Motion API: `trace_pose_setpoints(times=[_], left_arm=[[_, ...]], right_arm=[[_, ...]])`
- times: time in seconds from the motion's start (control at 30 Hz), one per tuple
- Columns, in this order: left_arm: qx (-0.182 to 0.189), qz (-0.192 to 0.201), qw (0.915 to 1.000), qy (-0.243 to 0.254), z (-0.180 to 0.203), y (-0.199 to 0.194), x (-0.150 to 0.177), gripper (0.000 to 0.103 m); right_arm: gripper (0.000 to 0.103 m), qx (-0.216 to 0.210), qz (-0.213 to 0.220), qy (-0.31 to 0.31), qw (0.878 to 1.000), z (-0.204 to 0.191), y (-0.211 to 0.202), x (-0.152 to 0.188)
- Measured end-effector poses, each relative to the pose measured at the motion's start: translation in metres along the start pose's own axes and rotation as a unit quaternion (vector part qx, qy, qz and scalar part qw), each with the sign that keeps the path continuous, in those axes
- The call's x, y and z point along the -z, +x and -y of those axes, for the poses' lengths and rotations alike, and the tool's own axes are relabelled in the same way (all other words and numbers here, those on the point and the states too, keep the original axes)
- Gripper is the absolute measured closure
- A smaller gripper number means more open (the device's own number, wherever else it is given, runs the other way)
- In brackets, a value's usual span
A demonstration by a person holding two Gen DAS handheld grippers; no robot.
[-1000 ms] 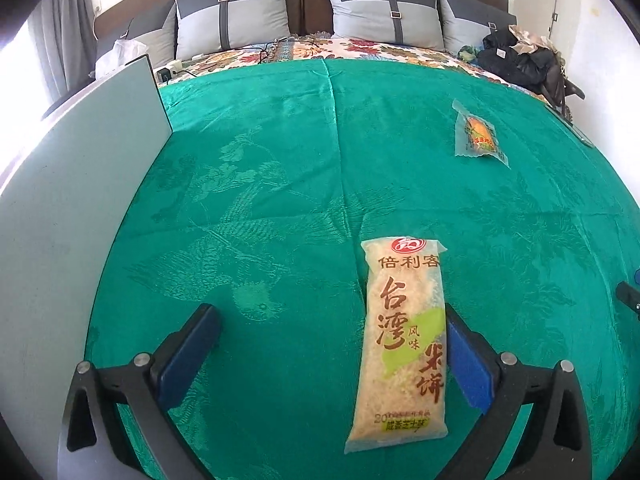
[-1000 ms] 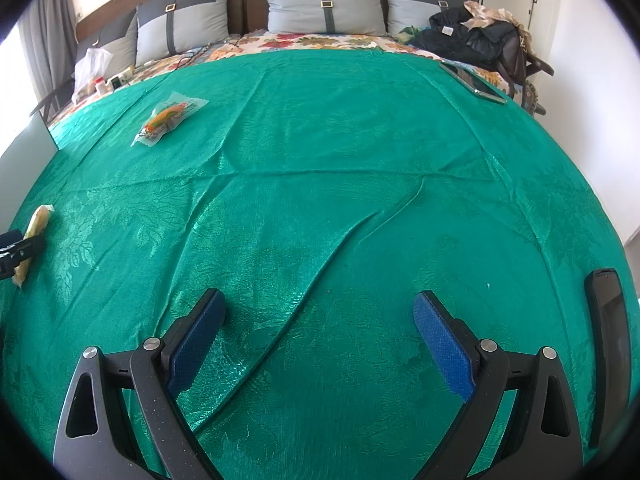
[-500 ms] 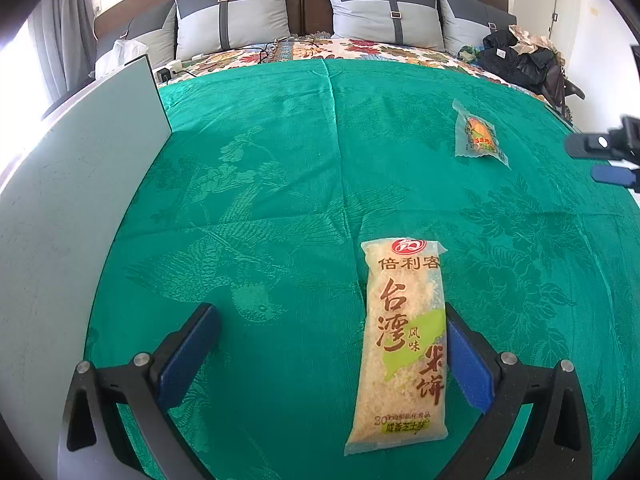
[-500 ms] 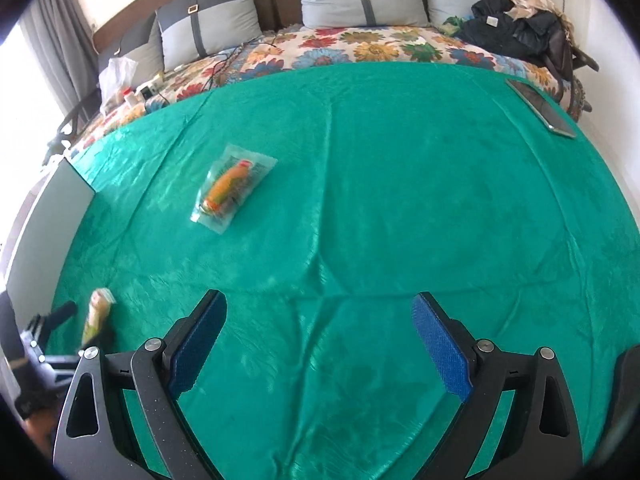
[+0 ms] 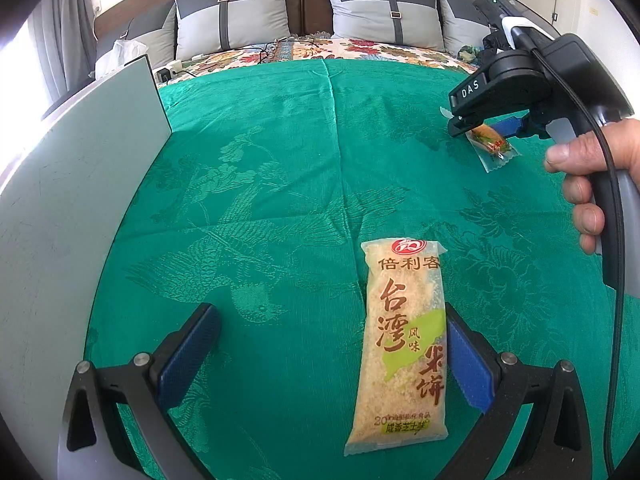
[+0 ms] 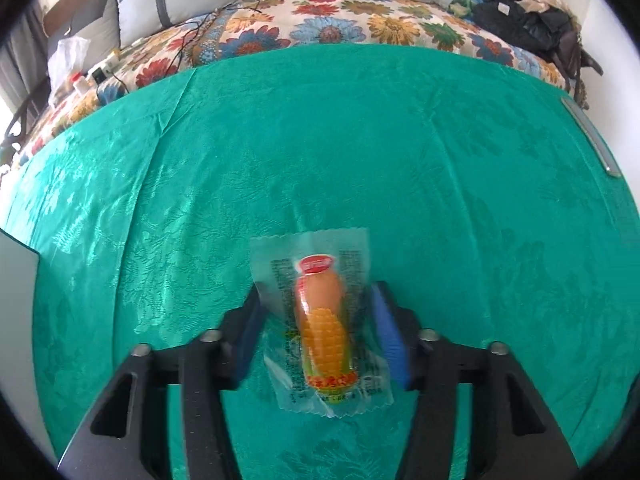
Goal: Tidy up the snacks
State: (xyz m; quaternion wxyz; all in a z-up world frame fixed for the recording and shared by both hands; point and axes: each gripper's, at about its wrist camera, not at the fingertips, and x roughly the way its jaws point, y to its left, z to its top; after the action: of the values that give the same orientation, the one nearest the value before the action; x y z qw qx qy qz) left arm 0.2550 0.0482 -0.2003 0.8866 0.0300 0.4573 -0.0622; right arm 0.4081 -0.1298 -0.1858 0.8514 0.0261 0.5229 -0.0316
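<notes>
A long yellow rice-cracker packet (image 5: 402,344) lies on the green bedspread (image 5: 260,184), next to the right finger of my open left gripper (image 5: 332,356). A clear-wrapped corn sausage snack (image 6: 324,328) lies between the fingers of my right gripper (image 6: 318,332). The jaws have narrowed around the wrapper, with the pads close to its edges. In the left wrist view the right gripper (image 5: 496,130) stands over the same snack (image 5: 490,142) at the far right.
A grey-white board (image 5: 76,184) stands along the left edge of the bed. Grey pillows (image 5: 232,16) line the headboard. Dark clothes (image 6: 532,20) lie at the far right corner, and a flat dark device (image 6: 592,140) lies on the right edge.
My right gripper has moved forward and left to the corn sausage snack, and its jaws have narrowed around it. The left gripper and rice-cracker packet have not moved.
</notes>
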Motion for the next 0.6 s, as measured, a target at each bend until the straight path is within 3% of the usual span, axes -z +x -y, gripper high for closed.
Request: trace_pose_setpoints(times=[0.17,0.37,0.5,0.6], left_arm=[[0.0,0.0,1.0,0.0,-0.001,0.001,-0.001,0.0],[0.0,0.0,1.0,0.0,0.0,0.002,-0.001,0.0],[-0.001,0.0,1.0,0.0,0.0,0.002,0.0,0.0],[0.0,0.0,1.0,-0.001,-0.001,0.002,0.0,0.0]], right_arm=[[0.059,-0.026,0.001,-0.046,0.999,0.024,-0.017,0.025],[0.058,-0.044,0.012,-0.097,0.994,0.058,-0.057,0.104],[0.057,-0.04,0.058,-0.119,0.99,0.073,-0.088,0.17],[0.054,-0.033,0.095,-0.109,0.989,0.082,-0.099,0.198]])
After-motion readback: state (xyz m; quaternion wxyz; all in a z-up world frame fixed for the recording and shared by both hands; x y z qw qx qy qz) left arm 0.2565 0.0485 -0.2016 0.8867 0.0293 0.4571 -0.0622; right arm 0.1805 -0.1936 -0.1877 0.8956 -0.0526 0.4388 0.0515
